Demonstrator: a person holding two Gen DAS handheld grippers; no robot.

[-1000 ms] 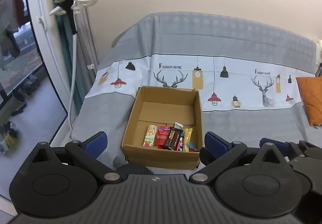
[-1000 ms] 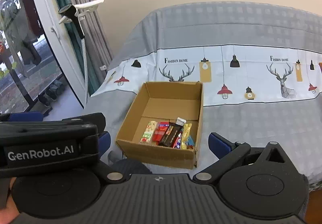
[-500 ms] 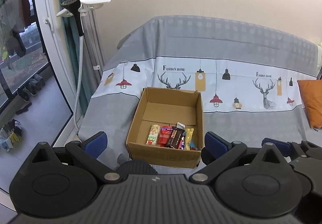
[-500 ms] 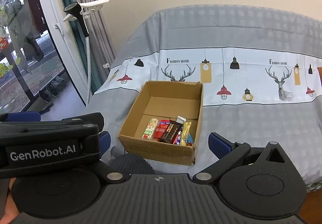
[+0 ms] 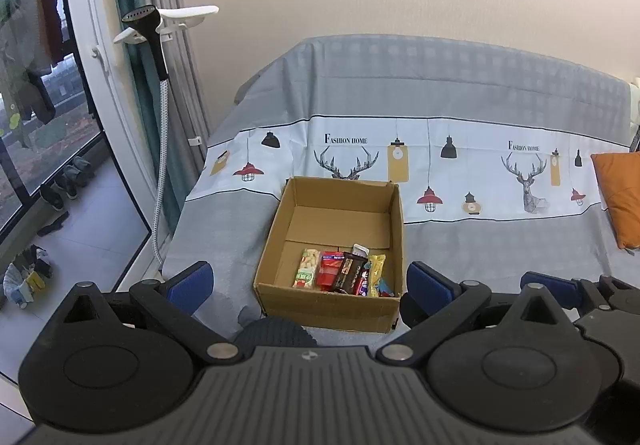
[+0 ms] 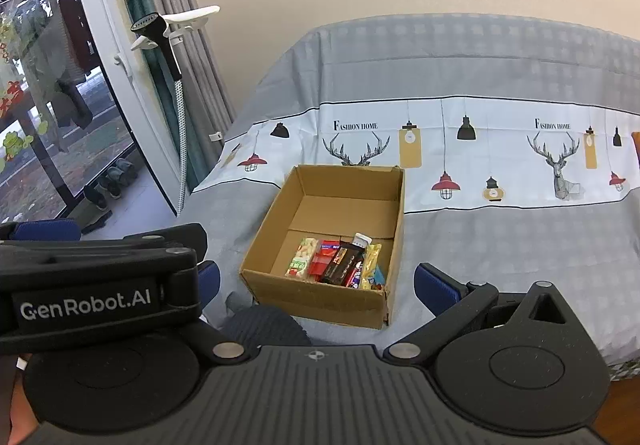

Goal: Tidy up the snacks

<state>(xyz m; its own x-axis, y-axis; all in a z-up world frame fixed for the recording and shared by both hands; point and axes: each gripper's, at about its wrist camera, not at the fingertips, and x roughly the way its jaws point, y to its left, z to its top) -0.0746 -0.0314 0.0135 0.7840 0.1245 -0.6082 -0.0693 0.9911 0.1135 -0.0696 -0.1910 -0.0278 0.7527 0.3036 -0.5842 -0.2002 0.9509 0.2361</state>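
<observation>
I've got the left hand-held gripper (image 5: 310, 285) spread wide with nothing in it, hovering short of the cardboard box (image 5: 330, 304) on the bed (image 5: 500, 245). My right hand-held gripper (image 6: 316, 283) is just as wide and empty. The snacks (image 5: 344, 273) lie side by side along the box's near wall, its far half bare.

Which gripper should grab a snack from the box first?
Probably the left gripper. Both are open and hang back from the cardboard box, but the box sits squarely between its fingers, while for the right gripper it lies slightly left of centre. It's a close call.
</observation>
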